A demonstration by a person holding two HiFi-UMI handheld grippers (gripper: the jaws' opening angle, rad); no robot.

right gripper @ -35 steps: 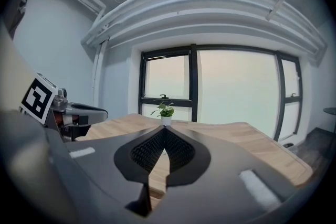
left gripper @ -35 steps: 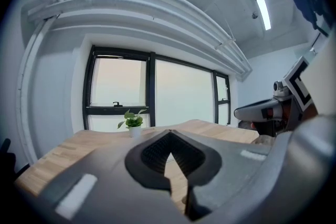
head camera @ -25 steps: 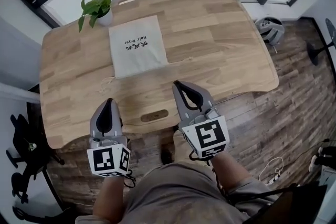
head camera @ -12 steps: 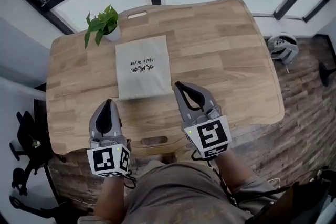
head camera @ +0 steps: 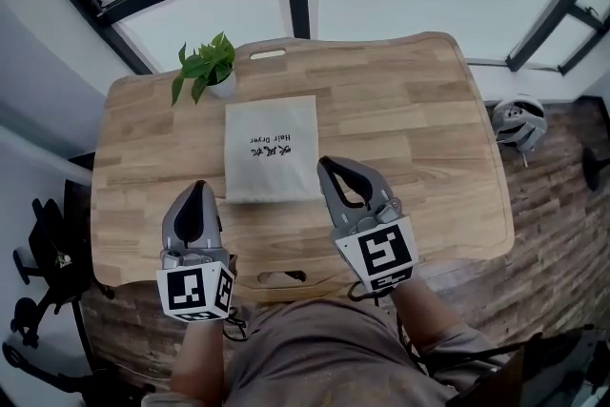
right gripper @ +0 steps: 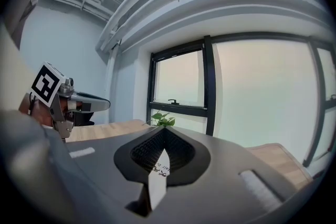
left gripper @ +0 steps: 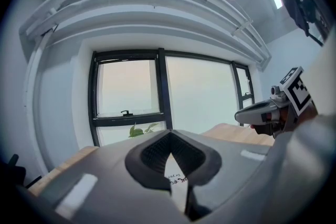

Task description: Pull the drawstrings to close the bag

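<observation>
A flat grey cloth bag with dark print lies on the wooden table, its near edge toward me. I cannot make out its drawstrings. My left gripper is shut and empty, hovering over the table just left of the bag's near corner. The right gripper is also shut and empty, its tip beside the bag's near right corner. In the left gripper view the jaws meet at the tip, and the bag shows through the gap below. The right gripper view shows the same, tips together, with the bag beneath.
A small potted plant stands at the table's far left, just beyond the bag. A handle slot is cut near the table's front edge. On the floor are a round white object at right and a black stand at left.
Both grippers have moved forward over the table, toward the bag's near edge. The bag now lies closer to their tips. Both stay shut.
</observation>
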